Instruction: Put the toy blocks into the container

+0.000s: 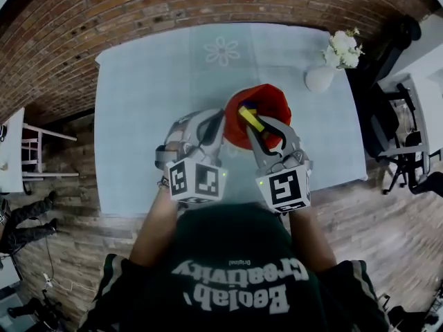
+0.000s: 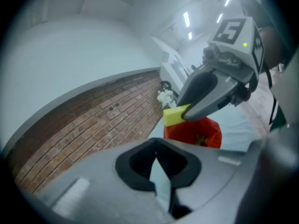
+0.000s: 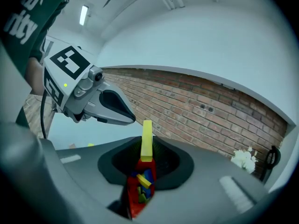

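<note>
A red container (image 1: 271,102) stands mid-table on the pale blue cloth, with several coloured blocks (image 3: 144,181) inside. My right gripper (image 1: 253,124) is shut on a long yellow block (image 1: 250,118) and holds it just over the container's near rim. In the right gripper view the yellow block (image 3: 147,140) stands upright between the jaws, with the container (image 3: 135,202) directly below. My left gripper (image 1: 212,124) hovers beside the container's left side. Its jaws meet at the tip (image 2: 156,147) with nothing held. The left gripper view shows the right gripper (image 2: 187,112) and yellow block (image 2: 174,115) above the container (image 2: 192,133).
A white vase with white flowers (image 1: 324,73) sits on the table's far right. A brick wall (image 1: 124,12) runs behind the table (image 1: 138,116). Dark chairs (image 1: 401,137) stand to the right and white furniture (image 1: 17,151) to the left. Two small bits (image 3: 88,145) lie on the cloth.
</note>
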A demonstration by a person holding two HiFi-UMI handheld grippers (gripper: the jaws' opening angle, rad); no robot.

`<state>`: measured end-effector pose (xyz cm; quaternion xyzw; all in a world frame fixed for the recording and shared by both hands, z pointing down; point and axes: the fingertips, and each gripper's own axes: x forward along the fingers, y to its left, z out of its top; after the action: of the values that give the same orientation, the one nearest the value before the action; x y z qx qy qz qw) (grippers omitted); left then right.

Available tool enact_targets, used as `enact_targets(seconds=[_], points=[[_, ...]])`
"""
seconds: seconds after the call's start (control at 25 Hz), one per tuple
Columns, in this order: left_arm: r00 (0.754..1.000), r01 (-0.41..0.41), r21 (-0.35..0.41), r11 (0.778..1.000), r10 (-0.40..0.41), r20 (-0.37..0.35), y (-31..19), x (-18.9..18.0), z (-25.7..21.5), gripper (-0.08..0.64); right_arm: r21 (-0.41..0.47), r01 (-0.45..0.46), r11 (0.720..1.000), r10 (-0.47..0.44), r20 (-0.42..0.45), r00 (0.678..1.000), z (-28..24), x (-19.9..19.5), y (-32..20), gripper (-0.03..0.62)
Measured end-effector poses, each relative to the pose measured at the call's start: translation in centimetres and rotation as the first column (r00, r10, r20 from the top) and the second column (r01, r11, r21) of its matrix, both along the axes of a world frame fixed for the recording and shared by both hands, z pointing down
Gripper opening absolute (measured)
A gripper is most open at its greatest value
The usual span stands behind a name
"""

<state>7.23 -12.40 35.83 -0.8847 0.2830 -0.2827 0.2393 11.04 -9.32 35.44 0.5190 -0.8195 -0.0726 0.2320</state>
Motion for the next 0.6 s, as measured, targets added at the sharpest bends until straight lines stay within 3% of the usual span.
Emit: enact_targets(seconds=[0.2, 0.28, 0.6], points=[[1.0, -0.021, -0.006, 1.0, 0.021, -0.002, 0.1, 2.9, 0.5, 0.003, -0.058, -0.079, 0.995, 0.076, -0.047, 0.996, 2.0, 3.8, -0.4, 0.085], [1.0, -0.022, -0.009, 1.0, 0.022, -0.003, 0.1, 3.5, 0.6, 0.003, -0.114, -0.107, 0.988, 0.101, -0.065, 0.993, 3.4, 4.9, -0.6, 0.259], [1.0, -0.021, -0.016, 1.0, 0.021, -0.001, -0.2, 3.8, 1.2, 0.003, -0.134, -0.111, 0.985, 0.105, -0.049, 0.993, 4.1, 5.8, -0.6, 0.258]])
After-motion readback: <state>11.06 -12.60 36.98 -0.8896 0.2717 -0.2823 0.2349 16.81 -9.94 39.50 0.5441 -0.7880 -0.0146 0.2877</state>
